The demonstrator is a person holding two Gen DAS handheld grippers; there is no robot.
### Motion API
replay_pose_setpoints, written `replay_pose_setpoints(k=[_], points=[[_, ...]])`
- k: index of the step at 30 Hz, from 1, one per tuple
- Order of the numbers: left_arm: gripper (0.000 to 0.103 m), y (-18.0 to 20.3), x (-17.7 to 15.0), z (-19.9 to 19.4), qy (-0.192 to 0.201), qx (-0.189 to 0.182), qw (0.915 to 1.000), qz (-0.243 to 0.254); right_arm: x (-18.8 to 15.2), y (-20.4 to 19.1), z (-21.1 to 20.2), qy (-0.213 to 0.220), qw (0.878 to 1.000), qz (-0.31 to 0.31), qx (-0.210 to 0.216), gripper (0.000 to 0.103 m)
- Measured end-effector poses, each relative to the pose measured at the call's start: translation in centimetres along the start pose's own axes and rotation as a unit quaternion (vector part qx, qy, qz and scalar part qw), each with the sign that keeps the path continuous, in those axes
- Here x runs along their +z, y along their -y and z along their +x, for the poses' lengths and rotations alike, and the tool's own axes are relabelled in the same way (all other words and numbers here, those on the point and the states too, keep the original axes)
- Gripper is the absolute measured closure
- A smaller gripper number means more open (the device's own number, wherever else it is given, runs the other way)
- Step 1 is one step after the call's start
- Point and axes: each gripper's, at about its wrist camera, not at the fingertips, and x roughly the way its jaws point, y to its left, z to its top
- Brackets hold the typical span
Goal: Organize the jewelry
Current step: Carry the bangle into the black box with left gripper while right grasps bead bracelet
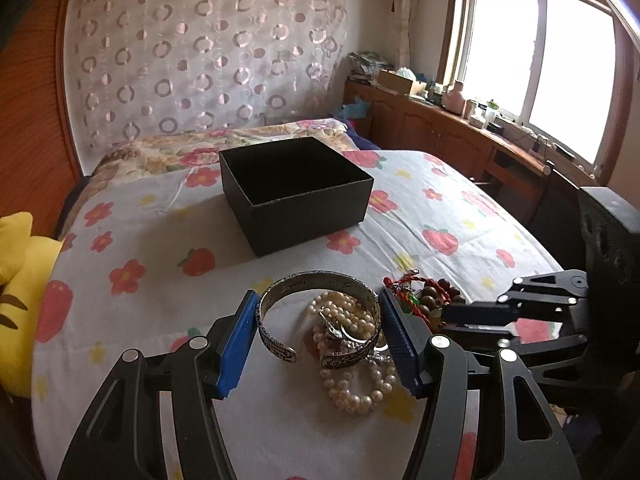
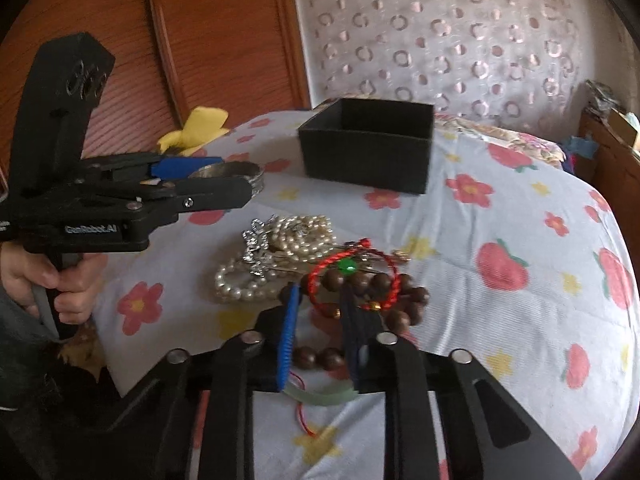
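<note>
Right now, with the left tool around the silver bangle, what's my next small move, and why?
Probably carry the left tool forward over the black box and let go there. Its pads already clamp the silver bangle, the right wrist view shows it lifted off the pearls, and the box stands open just ahead.

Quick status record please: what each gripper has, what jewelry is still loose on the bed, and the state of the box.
left gripper: shut on silver bangle, lifted off the bed
right gripper: shut on wooden bead bracelet tangled with red cord bracelet
loose on bed: pearl strands, silver chain piece
black box: open, looks empty
</note>
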Motion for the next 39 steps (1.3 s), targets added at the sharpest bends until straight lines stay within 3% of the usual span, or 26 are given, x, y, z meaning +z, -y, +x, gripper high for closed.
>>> replay_pose_setpoints(k=[11,13,27,39], points=[[0.045,0.0,-0.3,-0.4,0.003,0.001,1.0,0.001,1.0,-0.6,1.9,-0.042,0.997,-0.053,-0.039,0.089],[0.045,0.0,-0.3,-0.3,0.003,0.001,1.0,0.001,1.0,-0.5,1.7,-0.041,0.997,-0.055,-0.036,0.101],[0.045,-0.4,1.2,-0.9,0.014,0.011,0.9998,-0.004,4.6,2.1,-3.2,0.04,0.999,-0.027,-0.024,0.102],[0.045,-1.2,3.2,-1.2,0.032,0.019,0.9993,-0.005,9.7,4.2,-3.6,0.063,0.998,-0.026,-0.013,0.102]])
